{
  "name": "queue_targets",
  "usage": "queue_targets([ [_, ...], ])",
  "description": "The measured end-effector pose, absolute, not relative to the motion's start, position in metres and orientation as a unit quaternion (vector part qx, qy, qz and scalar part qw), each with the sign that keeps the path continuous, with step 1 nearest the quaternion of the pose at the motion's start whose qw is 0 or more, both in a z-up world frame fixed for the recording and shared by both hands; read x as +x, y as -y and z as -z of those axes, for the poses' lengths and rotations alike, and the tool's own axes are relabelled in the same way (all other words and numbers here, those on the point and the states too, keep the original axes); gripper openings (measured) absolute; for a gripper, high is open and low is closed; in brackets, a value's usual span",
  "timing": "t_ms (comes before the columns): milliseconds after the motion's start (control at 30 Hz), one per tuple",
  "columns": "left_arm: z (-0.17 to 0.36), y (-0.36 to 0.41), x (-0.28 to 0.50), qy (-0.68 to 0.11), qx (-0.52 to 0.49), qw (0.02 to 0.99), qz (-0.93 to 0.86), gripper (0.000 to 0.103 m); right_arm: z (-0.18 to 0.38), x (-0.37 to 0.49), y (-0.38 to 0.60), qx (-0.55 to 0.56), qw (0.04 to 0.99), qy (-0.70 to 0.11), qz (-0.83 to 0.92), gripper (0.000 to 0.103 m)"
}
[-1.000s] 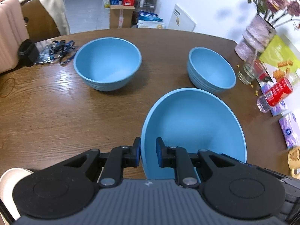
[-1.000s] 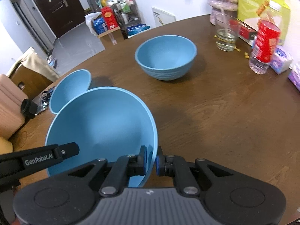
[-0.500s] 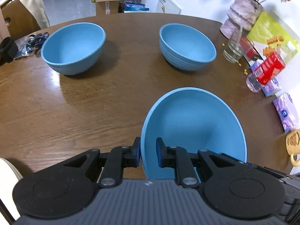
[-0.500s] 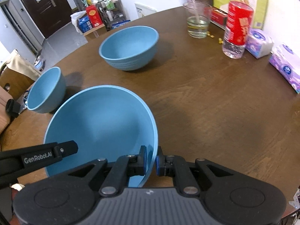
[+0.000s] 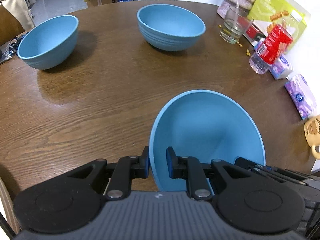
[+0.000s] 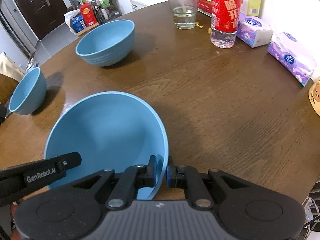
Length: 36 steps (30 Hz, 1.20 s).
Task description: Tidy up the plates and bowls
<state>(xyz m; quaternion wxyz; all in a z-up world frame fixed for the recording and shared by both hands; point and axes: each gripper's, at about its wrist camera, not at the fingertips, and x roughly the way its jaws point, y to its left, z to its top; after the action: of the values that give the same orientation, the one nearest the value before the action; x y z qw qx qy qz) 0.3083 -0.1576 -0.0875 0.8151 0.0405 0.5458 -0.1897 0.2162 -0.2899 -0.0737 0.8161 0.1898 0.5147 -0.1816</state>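
Observation:
Both grippers carry one large blue bowl (image 5: 208, 132) above the brown wooden table (image 5: 100, 108). My left gripper (image 5: 158, 163) is shut on the bowl's left rim, one pad inside and one outside. My right gripper (image 6: 161, 170) is shut on the right rim of the same blue bowl (image 6: 104, 132). Part of the left gripper's body shows at the lower left of the right wrist view. Two more blue bowls stand on the table: a ribbed one (image 5: 170, 27) far centre and a plain one (image 5: 49, 41) at far left. In the right wrist view the ribbed bowl (image 6: 106, 42) and plain bowl (image 6: 27, 92) lie left.
Along the table's right side stand a glass of water (image 6: 183, 10), a red-labelled bottle (image 6: 225, 18), tissue packs (image 6: 291, 57), a yellow-green snack bag (image 5: 278, 18) and a beige mug (image 5: 313, 135). Scattered nuts (image 6: 200, 27) lie by the glass. Boxes and a door are beyond the table.
Both grippers have carried the held bowl forward and to the right across the table and slightly lower; the two standing bowls now look closer and further left. The grips are unchanged.

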Motion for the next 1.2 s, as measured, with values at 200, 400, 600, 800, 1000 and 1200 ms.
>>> queue_targets([
  [200,0.093,0.168,0.297,-0.541,0.057,0.816,0.194,0.017,0.080,0.209,0.297,0.177,0.818,-0.516,0.182,0.009],
  [400,0.098,0.173,0.293,-0.541,0.066,0.816,0.194,0.017,0.088,0.204,0.300,0.159,0.822,-0.517,0.178,0.009],
  [600,0.099,0.175,0.291,-0.540,0.071,0.816,0.195,0.017,0.091,0.202,0.303,0.156,0.824,-0.516,0.175,0.009],
  [800,0.096,0.174,0.288,-0.535,0.068,0.819,0.194,0.018,0.092,0.201,0.307,0.158,0.825,-0.515,0.168,0.012],
  [1000,0.080,0.158,0.283,-0.506,0.060,0.840,0.189,0.053,0.079,0.191,0.312,0.150,0.839,-0.492,0.176,0.056],
  [1200,0.059,0.122,0.274,-0.469,0.037,0.864,0.179,0.103,0.060,0.168,0.313,0.150,0.862,-0.457,0.160,0.089],
])
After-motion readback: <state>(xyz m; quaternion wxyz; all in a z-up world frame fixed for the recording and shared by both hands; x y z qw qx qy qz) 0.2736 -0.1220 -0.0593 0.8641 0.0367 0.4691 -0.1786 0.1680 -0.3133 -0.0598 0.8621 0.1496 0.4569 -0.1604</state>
